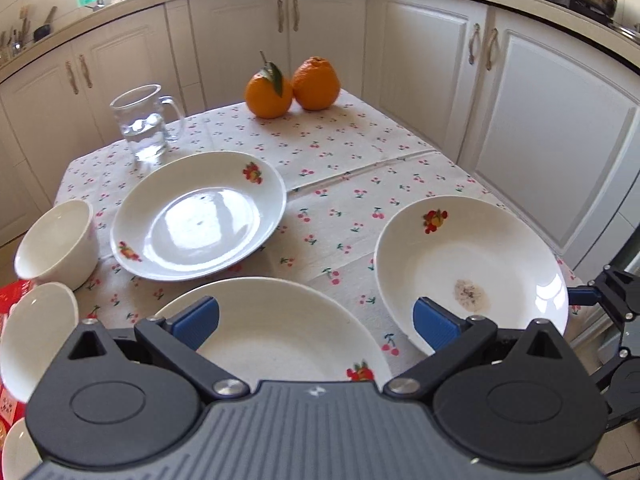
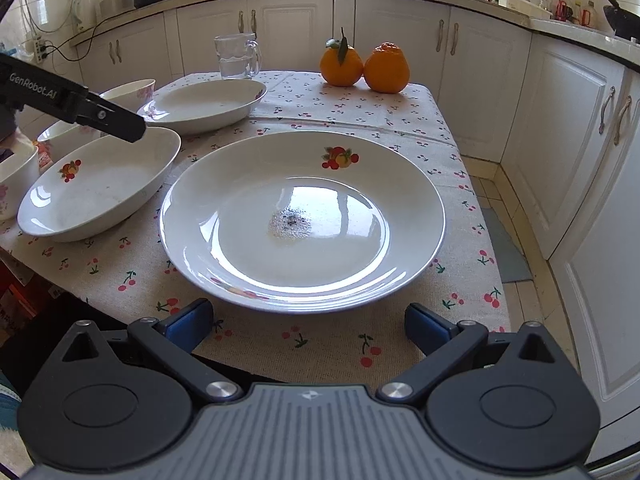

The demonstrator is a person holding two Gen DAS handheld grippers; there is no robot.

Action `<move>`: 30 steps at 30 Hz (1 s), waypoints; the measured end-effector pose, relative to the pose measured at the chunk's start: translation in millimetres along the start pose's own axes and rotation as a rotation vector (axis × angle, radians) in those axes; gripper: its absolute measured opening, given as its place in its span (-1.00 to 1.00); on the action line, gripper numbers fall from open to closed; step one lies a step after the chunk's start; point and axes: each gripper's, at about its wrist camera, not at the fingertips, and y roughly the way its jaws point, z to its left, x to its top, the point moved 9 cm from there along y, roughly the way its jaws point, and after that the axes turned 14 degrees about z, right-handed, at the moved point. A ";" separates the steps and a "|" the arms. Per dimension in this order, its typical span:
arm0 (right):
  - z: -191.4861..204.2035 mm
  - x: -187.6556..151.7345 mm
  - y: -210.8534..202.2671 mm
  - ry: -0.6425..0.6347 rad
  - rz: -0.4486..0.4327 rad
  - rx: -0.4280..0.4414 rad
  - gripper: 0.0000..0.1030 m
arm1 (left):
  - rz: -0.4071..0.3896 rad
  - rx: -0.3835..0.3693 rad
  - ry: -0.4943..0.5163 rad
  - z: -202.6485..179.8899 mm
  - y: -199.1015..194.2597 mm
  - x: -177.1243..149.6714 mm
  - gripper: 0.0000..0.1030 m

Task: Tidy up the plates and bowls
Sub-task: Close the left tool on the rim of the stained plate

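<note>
Evidently, we have barely begun: three plates and the bowls all lie apart, nothing stacked.

Our left tongs (image 1: 316,322) stand wide apart and empty over the near rim of the plain-centred white ceramic plate with fruit motifs (image 1: 280,332), while our right tongs (image 2: 308,326) are equally spread, holding nothing, just short of the soiled white fruit-pattern plate (image 2: 302,220) on the cherry-print clothed surface (image 2: 360,112). A third clean white plate (image 1: 198,216) sits farther back, near the clear glass mug of water (image 1: 144,124) and two oranges (image 1: 294,86). White ceramic bowls (image 1: 58,242) cluster separately at the left edge. We judge every stacking step is yet to come, plates onto plates, bowls nested.
</note>
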 end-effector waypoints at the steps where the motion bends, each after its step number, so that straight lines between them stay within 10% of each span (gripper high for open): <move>1: -0.3 1.2 0.6 -0.008 -0.001 0.004 1.00 | 0.004 -0.028 0.014 -4.8 3.5 4.9 0.99; 19: -7.6 4.7 3.5 -0.088 -0.102 0.062 1.00 | 0.232 -0.220 0.295 -72.5 82.8 59.6 0.93; 30: -7.9 5.9 4.1 -0.113 -0.102 0.081 0.99 | 0.313 -0.271 0.361 -83.5 101.7 64.8 0.34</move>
